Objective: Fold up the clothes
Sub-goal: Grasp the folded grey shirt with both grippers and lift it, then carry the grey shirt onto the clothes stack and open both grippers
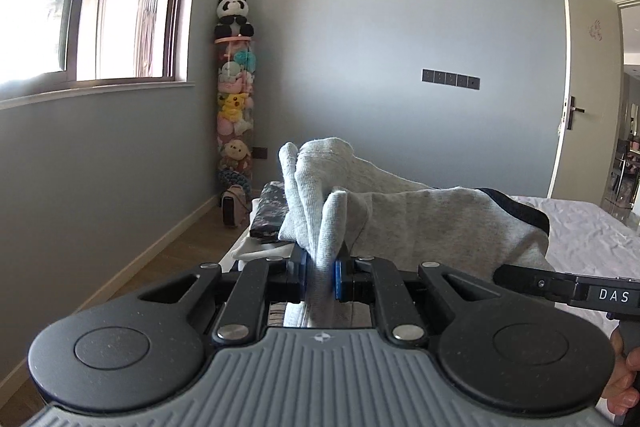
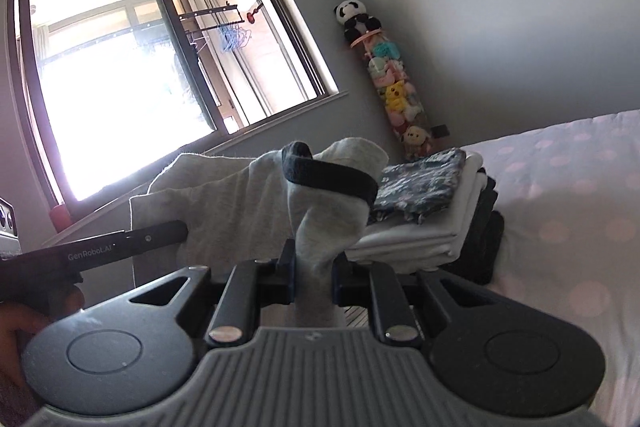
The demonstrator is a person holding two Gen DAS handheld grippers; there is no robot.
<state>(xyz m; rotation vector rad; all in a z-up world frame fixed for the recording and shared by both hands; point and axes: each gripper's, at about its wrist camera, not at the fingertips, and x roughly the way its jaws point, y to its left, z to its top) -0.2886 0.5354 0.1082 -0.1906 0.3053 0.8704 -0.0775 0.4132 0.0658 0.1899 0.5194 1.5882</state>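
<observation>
Holding a grey garment (image 1: 420, 223) up off the bed (image 2: 560, 195) between both grippers.

I have my left gripper (image 1: 322, 275) clamped tight on a bunched grey edge and my right gripper (image 2: 314, 267) closed on fabric near the navy-trimmed opening (image 2: 328, 179), possibly a neckline. The garment sags between them, near the folded stack (image 2: 432, 211). To fold cleanly, I judge both grips should stay level and the cloth taut before laying it down.

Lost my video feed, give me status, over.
Left gripper and right gripper both shut on grey garment, lifted over bed. Folded stack close beyond.
</observation>
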